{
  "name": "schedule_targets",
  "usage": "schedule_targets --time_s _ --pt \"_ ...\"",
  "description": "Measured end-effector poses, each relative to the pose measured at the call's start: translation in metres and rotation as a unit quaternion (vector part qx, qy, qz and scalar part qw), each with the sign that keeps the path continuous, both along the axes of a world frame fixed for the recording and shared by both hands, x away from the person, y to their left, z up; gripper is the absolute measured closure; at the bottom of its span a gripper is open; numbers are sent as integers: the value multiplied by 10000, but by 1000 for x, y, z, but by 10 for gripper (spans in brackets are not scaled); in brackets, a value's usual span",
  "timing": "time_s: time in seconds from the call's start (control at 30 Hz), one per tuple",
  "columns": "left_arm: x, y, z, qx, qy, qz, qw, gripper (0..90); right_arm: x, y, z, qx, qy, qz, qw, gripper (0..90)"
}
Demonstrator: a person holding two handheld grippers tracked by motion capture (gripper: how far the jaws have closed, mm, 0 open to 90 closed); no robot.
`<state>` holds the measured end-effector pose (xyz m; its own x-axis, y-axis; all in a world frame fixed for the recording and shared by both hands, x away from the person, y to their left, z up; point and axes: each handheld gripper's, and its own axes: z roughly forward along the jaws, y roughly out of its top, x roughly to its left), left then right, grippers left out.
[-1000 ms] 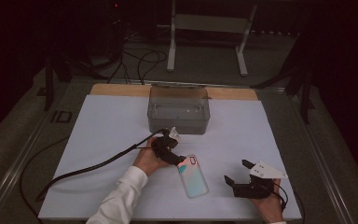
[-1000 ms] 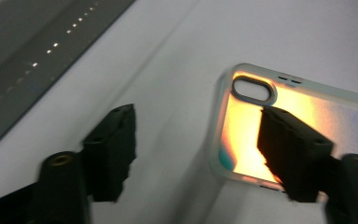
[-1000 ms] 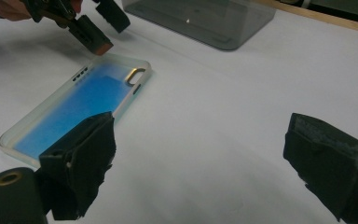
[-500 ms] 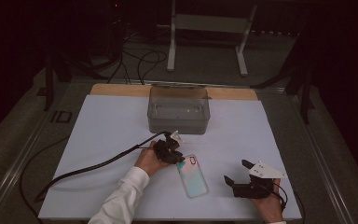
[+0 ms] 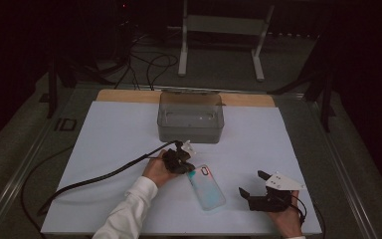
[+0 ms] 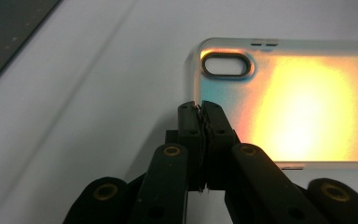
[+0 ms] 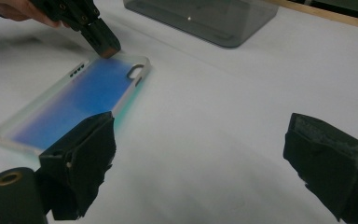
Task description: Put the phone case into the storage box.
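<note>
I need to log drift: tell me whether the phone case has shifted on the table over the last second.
No. The phone case lies at the same spot and angle below the clear box, between the left tongs and right tongs.

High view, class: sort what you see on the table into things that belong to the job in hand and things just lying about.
Job in hand:
- phone case
- left tongs, shut on the case's edge
- right tongs, open, beside the case

Lying about:
- clear box
- black cable trailing from the left tongs
- metal stand behind the table
</note>
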<state>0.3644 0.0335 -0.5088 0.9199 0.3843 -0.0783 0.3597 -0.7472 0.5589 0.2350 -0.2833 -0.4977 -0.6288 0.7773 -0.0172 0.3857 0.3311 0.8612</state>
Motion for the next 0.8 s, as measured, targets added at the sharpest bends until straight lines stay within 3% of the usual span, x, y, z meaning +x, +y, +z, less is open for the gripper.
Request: schedule_targets --time_s 0.1,0.53,0.7,0.8 --pt "0 5 3 100 -125 64 9999 890 0 0 0 12 4 -7 10000 92" --pt "-9 19 31 -99 -693 344 9970 890 1 -1 0 13 21 -3 10000 92" --pt "-11 22 37 -156 -809 410 9958 890 1 0 0 47 73 -29 10000 92" --pt "-13 25 42 -245 -908 493 9943 890 4 0 1 261 185 -5 9995 91"
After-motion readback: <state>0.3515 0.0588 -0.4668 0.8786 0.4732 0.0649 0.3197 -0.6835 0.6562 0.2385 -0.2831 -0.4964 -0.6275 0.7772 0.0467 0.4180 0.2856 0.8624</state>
